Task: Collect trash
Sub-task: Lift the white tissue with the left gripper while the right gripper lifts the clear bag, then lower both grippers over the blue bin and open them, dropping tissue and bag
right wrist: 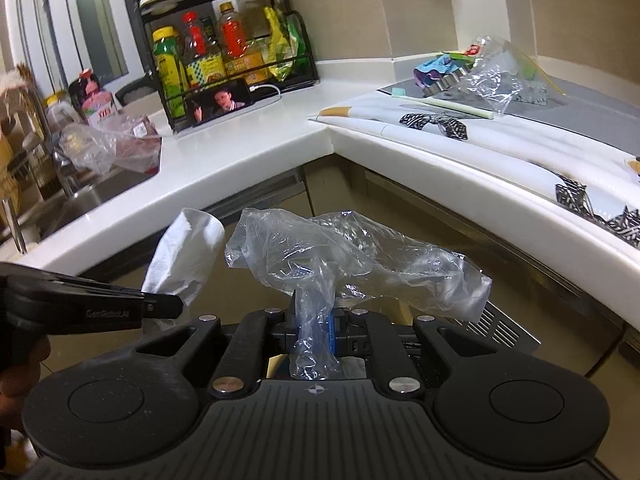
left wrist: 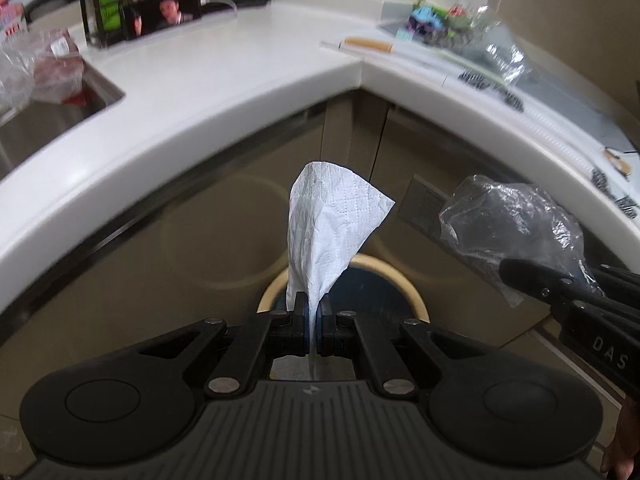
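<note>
The left gripper (left wrist: 313, 322) has its jaws clamped on a white tissue (left wrist: 332, 224) that stands up above a tan-rimmed bin (left wrist: 408, 288) below. The right gripper (right wrist: 316, 320) has its jaws pinched on a clear bag (right wrist: 348, 256). More wrappers (right wrist: 480, 76), somewhat blurred, lie on the tabletop (right wrist: 240, 148) beyond.

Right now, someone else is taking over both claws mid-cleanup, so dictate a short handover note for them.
Left claw: shut on a white paper towel, held above the round bin on the floor.
Right claw: shut on a crumpled clear plastic bag, beside the left one, below the counter edge.
Done: both pieces picked up.
Left: drop both in the bin. More clear plastic and colourful wrappers remain on the right counter, and another bag lies by the sink.
</note>
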